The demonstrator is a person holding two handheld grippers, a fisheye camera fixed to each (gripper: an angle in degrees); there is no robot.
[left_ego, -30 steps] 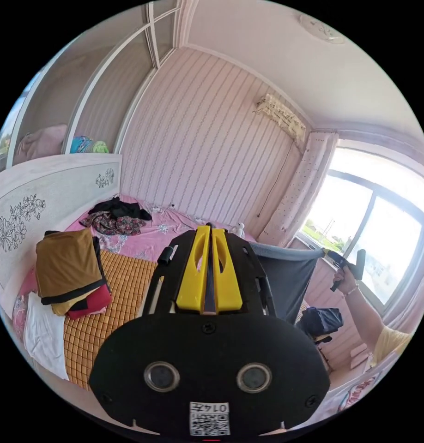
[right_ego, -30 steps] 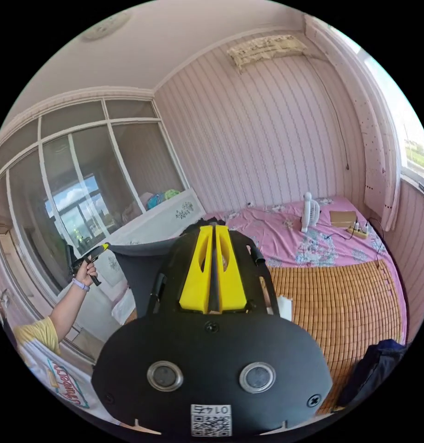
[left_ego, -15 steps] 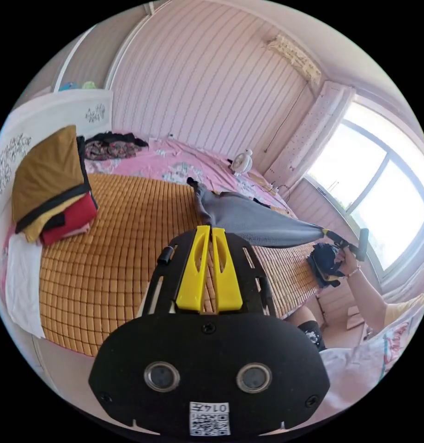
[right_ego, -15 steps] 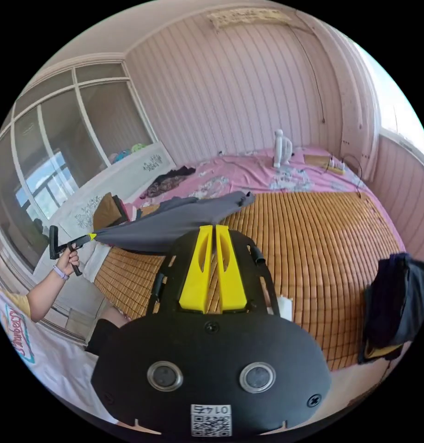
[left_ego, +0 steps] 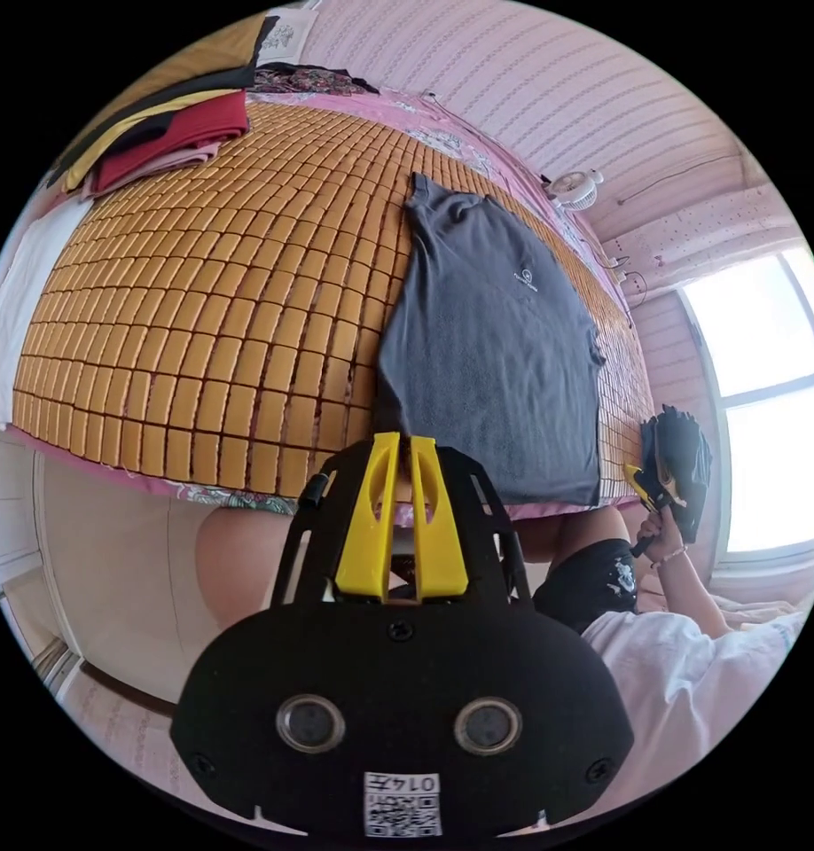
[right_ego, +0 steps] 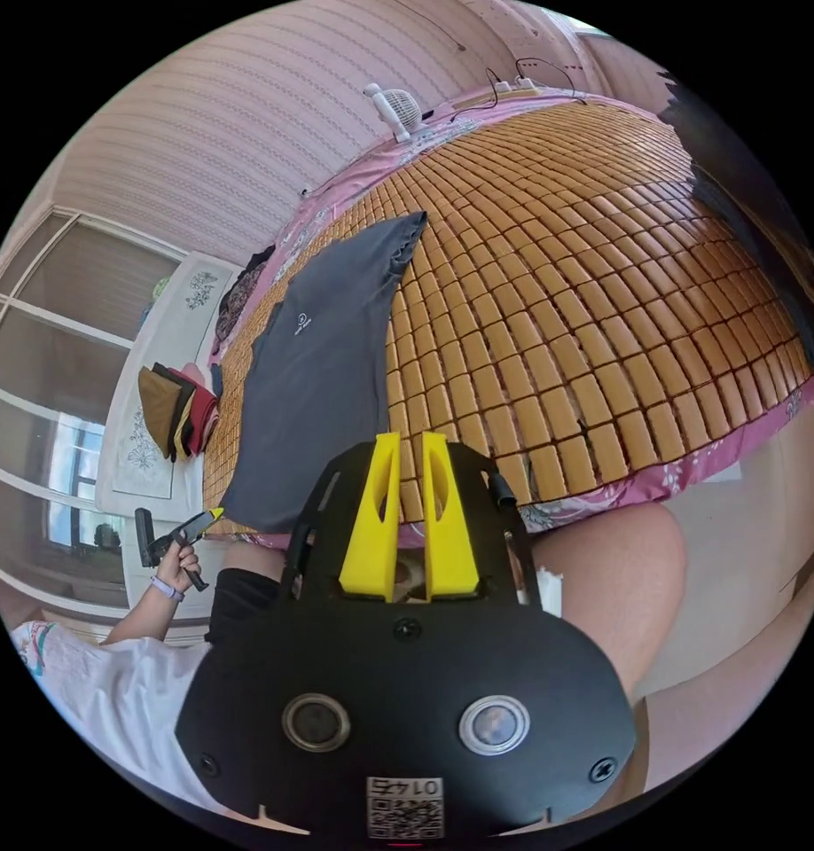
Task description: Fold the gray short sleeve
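A pink-walled bedroom holds a bed [left_ego: 203, 292] topped with a bamboo mat, a clothes stack [left_ego: 159, 124] at its far left. The shirt [left_ego: 491, 346] lies flat, hem at the near edge, likely spread for folding. Left tool [left_ego: 398, 461] and right tool [right_ego: 411, 461] sit at the hem corners, jaws slightly parted, apparently released.

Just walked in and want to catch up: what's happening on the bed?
A person with a gripper in each hand has the gray shirt spread flat on the bamboo mat. The left gripper and the right gripper sit at the shirt's near hem corners by the bed edge, jaws slightly parted. No fold has been made yet. Folded clothes are stacked further up.
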